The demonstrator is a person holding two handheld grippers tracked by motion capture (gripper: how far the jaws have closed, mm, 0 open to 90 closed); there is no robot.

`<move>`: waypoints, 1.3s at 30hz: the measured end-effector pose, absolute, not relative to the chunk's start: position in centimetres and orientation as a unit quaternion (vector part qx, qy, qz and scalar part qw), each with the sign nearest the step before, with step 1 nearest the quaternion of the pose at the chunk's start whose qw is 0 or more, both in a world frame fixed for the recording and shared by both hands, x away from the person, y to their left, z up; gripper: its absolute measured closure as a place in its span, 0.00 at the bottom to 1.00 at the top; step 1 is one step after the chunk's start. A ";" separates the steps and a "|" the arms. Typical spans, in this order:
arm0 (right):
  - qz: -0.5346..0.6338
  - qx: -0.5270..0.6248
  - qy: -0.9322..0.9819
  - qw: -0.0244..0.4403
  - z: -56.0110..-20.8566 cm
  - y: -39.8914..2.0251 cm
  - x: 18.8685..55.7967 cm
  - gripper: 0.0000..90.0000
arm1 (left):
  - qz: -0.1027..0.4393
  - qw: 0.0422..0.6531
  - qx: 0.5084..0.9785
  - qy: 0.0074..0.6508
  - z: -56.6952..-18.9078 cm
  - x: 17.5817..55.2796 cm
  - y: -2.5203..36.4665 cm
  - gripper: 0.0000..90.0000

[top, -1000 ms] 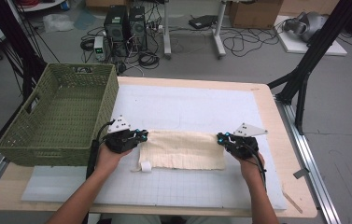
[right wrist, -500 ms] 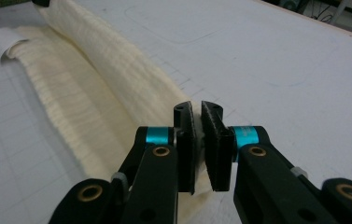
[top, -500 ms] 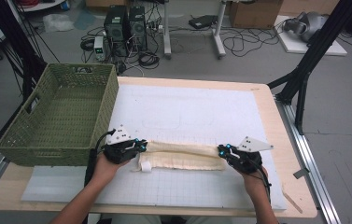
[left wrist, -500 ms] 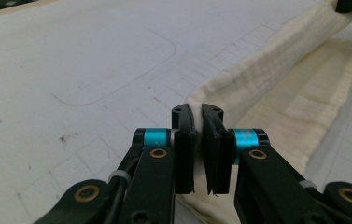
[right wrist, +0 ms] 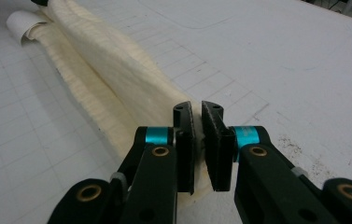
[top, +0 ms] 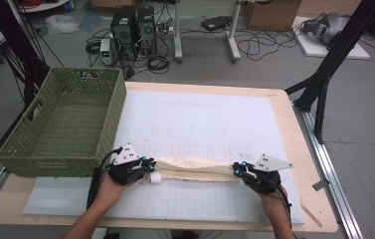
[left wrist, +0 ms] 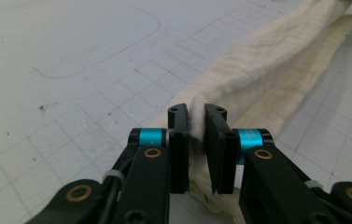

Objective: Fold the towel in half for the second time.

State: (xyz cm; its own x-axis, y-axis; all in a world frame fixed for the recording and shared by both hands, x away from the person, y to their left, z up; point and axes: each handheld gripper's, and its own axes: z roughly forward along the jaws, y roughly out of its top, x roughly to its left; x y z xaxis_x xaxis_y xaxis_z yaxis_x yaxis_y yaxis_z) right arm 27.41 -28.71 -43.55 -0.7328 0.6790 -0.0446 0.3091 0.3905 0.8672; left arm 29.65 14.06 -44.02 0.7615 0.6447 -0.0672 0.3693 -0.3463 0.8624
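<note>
Both grippers are folding the long cream woven cloth (top: pixel 195 168) on the counter (top: pixel 294 134) beside the green wicker basket (top: pixel 65 124): left gripper (left wrist: pixel 197 122), jaws just easing wider, cloth between; right gripper (right wrist: pixel 197 122) pinching the far end—keeping ends level and edges aligned before letting go.

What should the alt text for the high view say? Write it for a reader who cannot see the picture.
A person's left gripper and right gripper each pinch one end of a cream cloth, folded into a long narrow band across a white gridded mat. An empty green woven basket stands at the table's left.
</note>
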 end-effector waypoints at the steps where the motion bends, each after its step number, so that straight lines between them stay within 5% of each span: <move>1: 0.459 0.305 0.810 0.201 -43.6 -28.7 27.4 0.93 | 0.140 0.478 0.805 0.323 -44.0 29.8 14.2 0.79; 5: 0.453 0.302 0.815 0.199 -43.7 -28.5 27.2 0.93 | 0.127 0.504 0.780 0.349 -43.3 30.0 14.8 0.56; 11: 0.448 0.306 0.816 0.201 -43.7 -28.8 26.9 0.92 | 0.151 0.547 0.754 0.332 -41.6 29.6 15.1 0.49; 20: 0.438 0.299 0.823 0.203 -43.6 -28.8 26.4 0.88 | 0.127 0.521 0.789 0.300 -42.4 29.2 13.0 0.68; 25: 0.465 0.313 0.803 0.201 -42.6 -29.5 25.7 0.72 | 0.132 0.482 0.811 0.303 -43.4 29.3 12.2 0.72; 30: 0.483 0.339 0.767 0.253 -40.9 -29.5 25.5 0.55 | 0.139 0.457 0.825 0.302 -44.0 29.5 12.0 0.75; 39: 0.457 0.327 0.793 0.236 -42.2 -24.7 27.4 0.62 | 0.145 0.438 0.837 0.293 -44.6 29.5 11.8 0.78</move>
